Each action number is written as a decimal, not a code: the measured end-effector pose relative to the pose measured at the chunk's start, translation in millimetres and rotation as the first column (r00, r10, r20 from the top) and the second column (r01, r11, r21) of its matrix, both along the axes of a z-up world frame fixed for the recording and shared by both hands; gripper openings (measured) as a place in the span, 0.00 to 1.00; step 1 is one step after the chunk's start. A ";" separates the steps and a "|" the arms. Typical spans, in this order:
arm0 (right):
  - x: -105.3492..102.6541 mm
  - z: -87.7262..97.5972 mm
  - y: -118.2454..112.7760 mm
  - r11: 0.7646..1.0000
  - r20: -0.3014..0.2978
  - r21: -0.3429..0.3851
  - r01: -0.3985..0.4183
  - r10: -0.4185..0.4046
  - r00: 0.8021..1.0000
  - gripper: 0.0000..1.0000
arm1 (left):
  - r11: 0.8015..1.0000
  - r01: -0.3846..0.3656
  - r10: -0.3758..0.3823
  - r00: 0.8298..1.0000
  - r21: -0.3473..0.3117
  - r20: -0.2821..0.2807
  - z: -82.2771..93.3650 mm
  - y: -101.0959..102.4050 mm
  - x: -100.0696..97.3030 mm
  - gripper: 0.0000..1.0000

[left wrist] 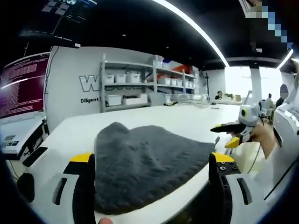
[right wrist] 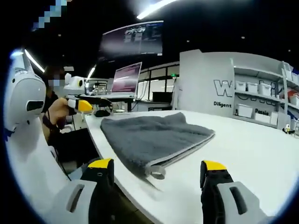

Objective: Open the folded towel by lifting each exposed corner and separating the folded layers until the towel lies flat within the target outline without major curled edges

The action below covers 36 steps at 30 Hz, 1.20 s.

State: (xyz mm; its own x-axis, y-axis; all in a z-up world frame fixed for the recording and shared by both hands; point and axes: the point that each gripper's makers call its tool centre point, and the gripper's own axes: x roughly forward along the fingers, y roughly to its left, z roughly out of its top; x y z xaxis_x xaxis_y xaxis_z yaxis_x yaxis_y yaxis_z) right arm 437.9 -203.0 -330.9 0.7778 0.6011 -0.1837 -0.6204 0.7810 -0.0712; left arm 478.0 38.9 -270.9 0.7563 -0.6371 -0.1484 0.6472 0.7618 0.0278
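1. Left gripper (left wrist: 152, 163): jaws spread wide, holding nothing, towel seen between them.
2. Grey towel (left wrist: 149, 161), folded, lies on the white worktop (left wrist: 187, 119) at its near edge; hanging loop (right wrist: 158, 173) at one corner by the edge.
3. Right gripper (right wrist: 156, 170): jaws wide apart, holding nothing, level with the worktop edge beside the towel (right wrist: 154, 135).

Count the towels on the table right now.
1. A single grey folded towel lies near the edge of the white table, ahead of the open left tool. The right gripper view shows the same towel from its other side. More layers may be hidden within the fold.
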 end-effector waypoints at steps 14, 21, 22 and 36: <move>-4.3 -12.6 18.1 0.994 -0.012 -0.065 -0.087 0.086 0.996 0.24 | 1.000 0.005 -0.005 1.000 -0.001 -0.011 -3.8 -0.8 -1.0 0.99; -5.1 -10.7 16.5 0.995 -0.008 -0.055 -0.088 0.088 0.996 0.06 | 1.000 0.013 -0.013 1.000 -0.004 -0.011 -4.1 -3.8 -0.9 0.99; -5.1 -10.6 15.9 0.995 -0.009 -0.054 -0.087 0.086 0.996 0.03 | 1.000 0.014 -0.014 1.000 -0.004 -0.013 -4.4 -4.2 -0.8 0.99; -6.5 -2.8 1.7 0.996 0.020 -0.062 -0.058 0.060 0.998 0.00 | 1.000 0.013 -0.013 1.000 -0.008 -0.016 -3.8 -4.4 0.2 0.99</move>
State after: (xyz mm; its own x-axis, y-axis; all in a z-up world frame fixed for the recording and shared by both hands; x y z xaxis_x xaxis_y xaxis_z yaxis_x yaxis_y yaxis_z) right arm 431.4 -201.3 -333.8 0.7454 0.6343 -0.2052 -0.6632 0.7368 -0.1315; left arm 478.1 34.5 -274.6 0.7455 -0.6480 -0.1557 0.6573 0.7535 0.0111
